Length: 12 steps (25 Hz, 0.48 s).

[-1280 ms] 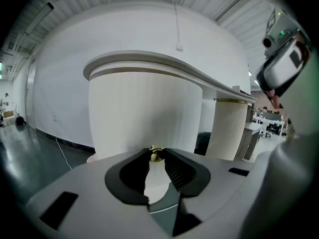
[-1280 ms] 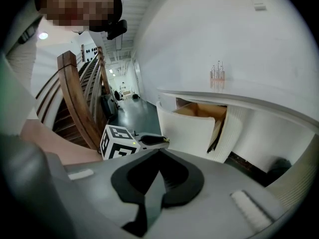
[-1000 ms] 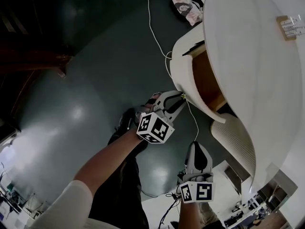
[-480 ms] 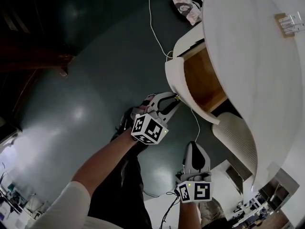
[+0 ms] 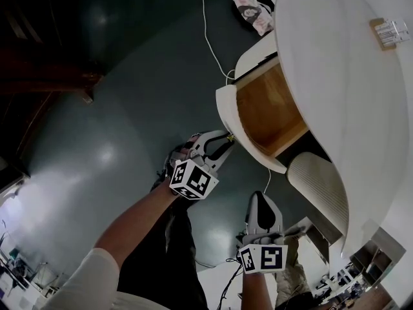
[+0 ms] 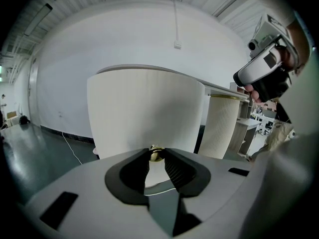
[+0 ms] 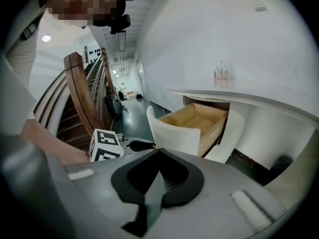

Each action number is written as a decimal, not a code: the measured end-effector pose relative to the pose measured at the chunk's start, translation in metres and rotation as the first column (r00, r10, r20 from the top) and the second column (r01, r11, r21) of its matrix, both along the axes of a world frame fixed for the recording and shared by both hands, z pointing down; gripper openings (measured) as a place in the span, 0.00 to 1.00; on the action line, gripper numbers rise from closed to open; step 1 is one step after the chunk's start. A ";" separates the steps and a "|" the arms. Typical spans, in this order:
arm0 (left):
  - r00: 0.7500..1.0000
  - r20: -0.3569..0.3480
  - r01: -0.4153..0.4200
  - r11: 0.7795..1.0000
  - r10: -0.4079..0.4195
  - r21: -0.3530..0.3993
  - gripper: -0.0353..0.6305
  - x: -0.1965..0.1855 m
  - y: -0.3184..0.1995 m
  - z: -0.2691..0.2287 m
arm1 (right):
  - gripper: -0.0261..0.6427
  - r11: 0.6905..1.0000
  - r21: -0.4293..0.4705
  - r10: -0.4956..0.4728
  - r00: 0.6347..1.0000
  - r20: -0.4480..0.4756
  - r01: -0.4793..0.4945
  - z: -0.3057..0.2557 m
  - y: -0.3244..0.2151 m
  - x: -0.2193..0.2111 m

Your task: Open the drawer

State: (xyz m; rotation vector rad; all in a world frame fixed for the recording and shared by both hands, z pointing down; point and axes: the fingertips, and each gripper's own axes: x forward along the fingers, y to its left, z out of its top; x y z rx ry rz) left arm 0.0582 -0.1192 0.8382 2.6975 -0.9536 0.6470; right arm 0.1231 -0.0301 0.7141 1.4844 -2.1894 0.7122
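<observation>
The left tongs pinch the small brass knob on the curved white front of the drawer, one pad on each side of it. In the head view the left tongs meet that knob at the lower end of the drawer front. The drawer stands partly pulled out from under the near edge of the white desk, and its bare wooden inside shows. The right tongs hang nearer the person, apart from the drawer and below it in the head view. In their own view the right tongs are pressed together with nothing between them. A white cable trails across the dark floor toward the desk.
</observation>
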 end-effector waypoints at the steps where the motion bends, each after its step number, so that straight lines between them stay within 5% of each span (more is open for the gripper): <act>1: 1.000 0.001 0.001 1.000 -0.001 -0.002 0.21 -0.002 0.002 0.001 | 0.06 1.000 0.001 -0.001 1.000 0.001 0.001 0.000 0.001 -0.001; 12: 1.000 0.008 0.013 1.000 -0.013 -0.015 0.21 -0.021 0.024 0.003 | 0.06 1.000 0.003 0.000 1.000 0.004 0.000 -0.001 0.015 -0.012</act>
